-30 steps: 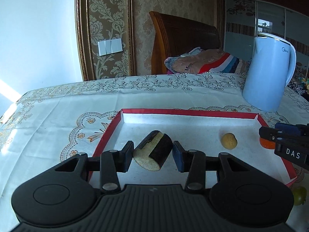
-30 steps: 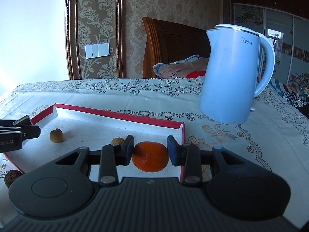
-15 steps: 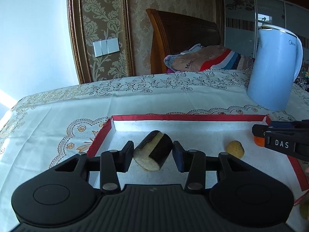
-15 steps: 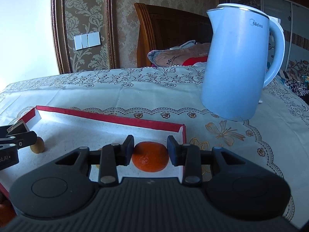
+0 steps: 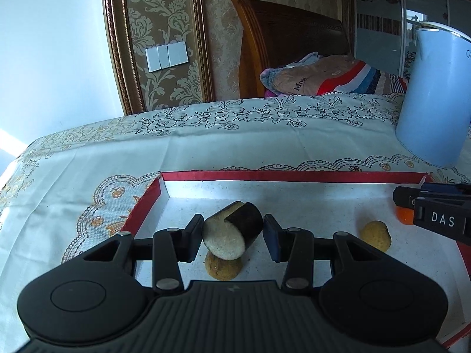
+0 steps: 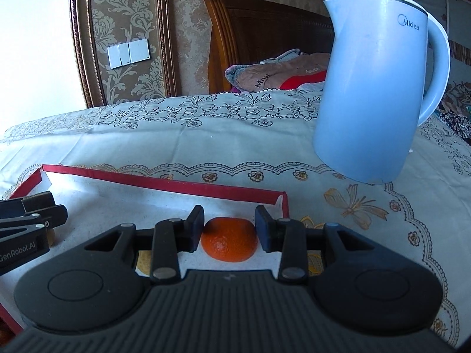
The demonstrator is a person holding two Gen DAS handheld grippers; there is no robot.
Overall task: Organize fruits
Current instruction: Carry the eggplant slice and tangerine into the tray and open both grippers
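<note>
My left gripper (image 5: 233,232) is shut on a dark-skinned cut fruit piece (image 5: 232,234) and holds it just above the floor of the red-rimmed white tray (image 5: 265,175). A small tan fruit (image 5: 222,267) lies under it and another tan fruit (image 5: 376,235) lies to the right. My right gripper (image 6: 229,229) is shut on an orange tangerine (image 6: 228,242), low over the tray's far right corner (image 6: 276,198). The right gripper also shows in the left wrist view (image 5: 432,209), and the left gripper in the right wrist view (image 6: 32,217).
A light blue electric kettle (image 6: 374,94) stands on the embroidered tablecloth (image 6: 176,144) behind and right of the tray; it also shows in the left wrist view (image 5: 435,94). A wooden headboard (image 5: 288,50) and folded blankets (image 5: 323,73) lie beyond the table.
Both grippers have moved forward and down into the tray with their fruits. A tan fruit has come into view under the left gripper. The jaws have not changed.
</note>
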